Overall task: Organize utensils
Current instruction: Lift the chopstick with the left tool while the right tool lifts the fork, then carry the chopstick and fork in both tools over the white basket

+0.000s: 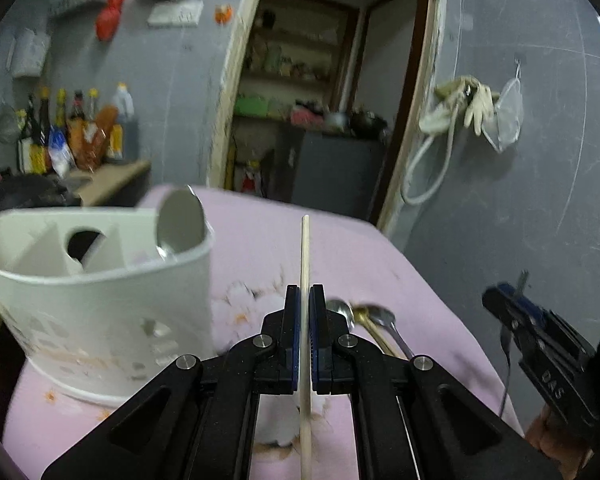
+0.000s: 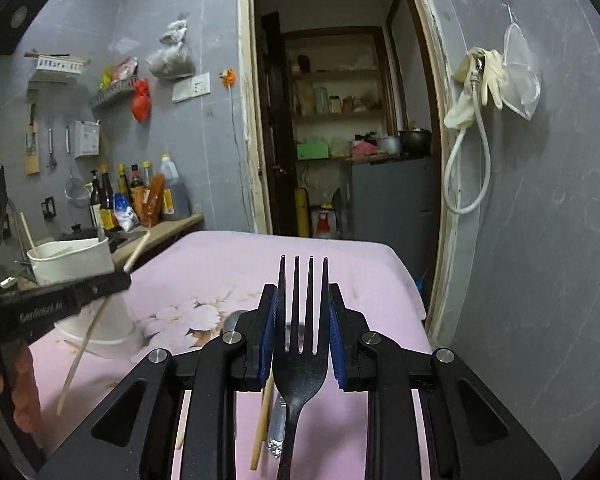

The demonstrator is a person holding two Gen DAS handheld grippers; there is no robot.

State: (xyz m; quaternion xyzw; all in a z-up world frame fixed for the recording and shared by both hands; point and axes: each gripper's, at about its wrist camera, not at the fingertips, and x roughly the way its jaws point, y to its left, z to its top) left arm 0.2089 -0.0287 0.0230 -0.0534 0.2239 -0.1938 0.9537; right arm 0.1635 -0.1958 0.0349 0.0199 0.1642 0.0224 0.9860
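Observation:
My left gripper (image 1: 305, 294) is shut on a wooden chopstick (image 1: 305, 252) and holds it above the pink cloth, just right of the white utensil holder (image 1: 100, 304). A spoon (image 1: 180, 220) stands in the holder. Several spoons (image 1: 364, 316) lie on the cloth behind the left gripper. My right gripper (image 2: 302, 296) is shut on a black fork (image 2: 302, 344), tines pointing away. The left gripper (image 2: 80, 292) with its chopstick (image 2: 88, 340) shows at the left of the right wrist view, in front of the holder (image 2: 72, 260). The right gripper (image 1: 540, 332) shows at the right of the left wrist view.
A table under a pink flowered cloth (image 2: 228, 264) bears everything. More wooden chopsticks (image 2: 260, 420) and a metal handle (image 2: 278, 428) lie under the right gripper. A counter with sauce bottles (image 2: 140, 196) stands at the left, a doorway (image 2: 340, 120) behind, a grey wall at the right.

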